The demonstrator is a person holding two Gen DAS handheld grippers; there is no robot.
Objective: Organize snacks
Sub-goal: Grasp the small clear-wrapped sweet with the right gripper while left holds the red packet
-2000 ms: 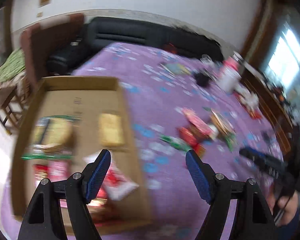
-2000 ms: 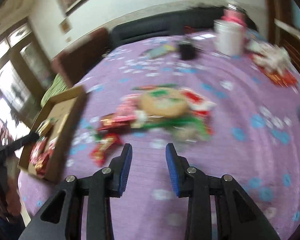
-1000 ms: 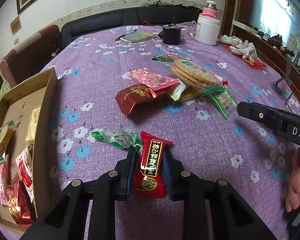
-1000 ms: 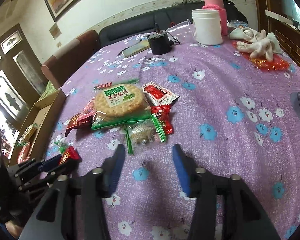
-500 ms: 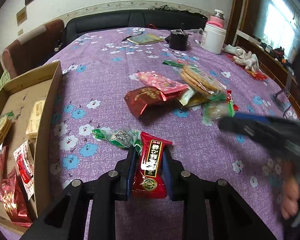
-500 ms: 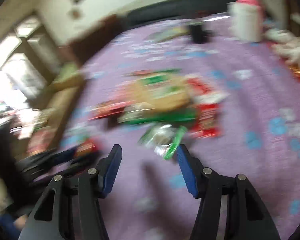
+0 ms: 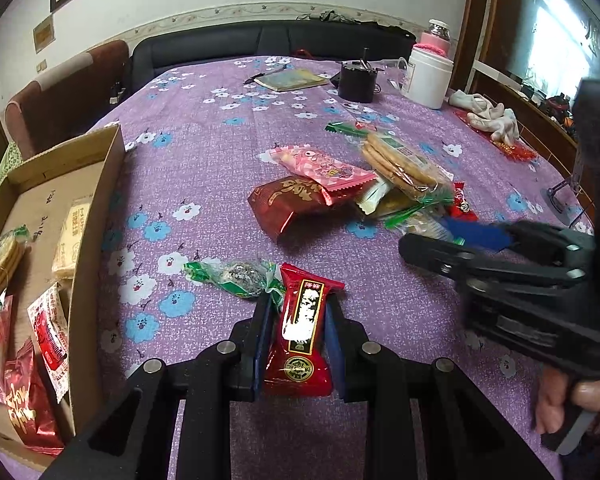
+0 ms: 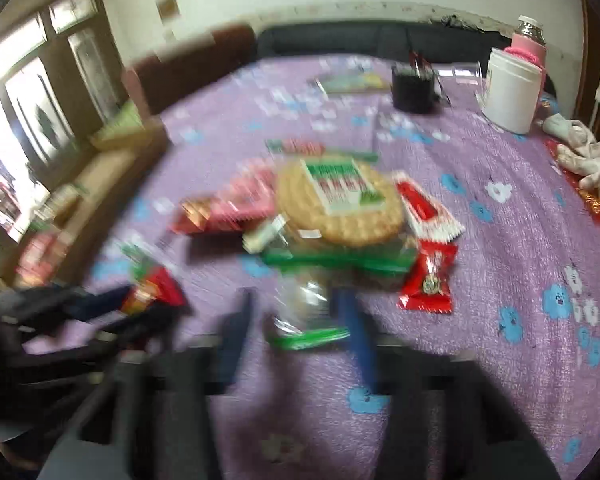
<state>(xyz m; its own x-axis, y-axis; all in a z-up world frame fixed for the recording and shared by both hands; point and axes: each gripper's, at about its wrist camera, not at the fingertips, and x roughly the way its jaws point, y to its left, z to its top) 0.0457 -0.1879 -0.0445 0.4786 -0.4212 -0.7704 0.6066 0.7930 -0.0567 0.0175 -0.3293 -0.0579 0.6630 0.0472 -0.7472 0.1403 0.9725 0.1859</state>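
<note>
My left gripper (image 7: 298,312) is shut on a red snack packet (image 7: 302,332) with a black-and-gold label, held just above the purple flowered tablecloth. A green-wrapped candy (image 7: 236,276) lies at its left fingertip. My right gripper (image 8: 296,320) reaches into the snack pile from the right, and its jaws are closing. A clear packet with green ends (image 8: 300,304) sits between the blue pads, with a slim gap still showing on the left side. Behind it lie a round cracker pack (image 8: 340,204), a pink packet (image 7: 324,166) and a dark red packet (image 7: 288,200).
An open cardboard box (image 7: 96,216) at the left edge holds several snacks. At the far side stand a white jar (image 7: 426,80), a black cup (image 7: 356,80) and a booklet (image 7: 292,79). White gloves (image 7: 488,116) lie far right. A hand (image 7: 572,400) grips the right tool.
The right gripper has swung in toward the pile and its jaws have narrowed around the clear green-ended packet. The left gripper keeps still, holding the red packet.
</note>
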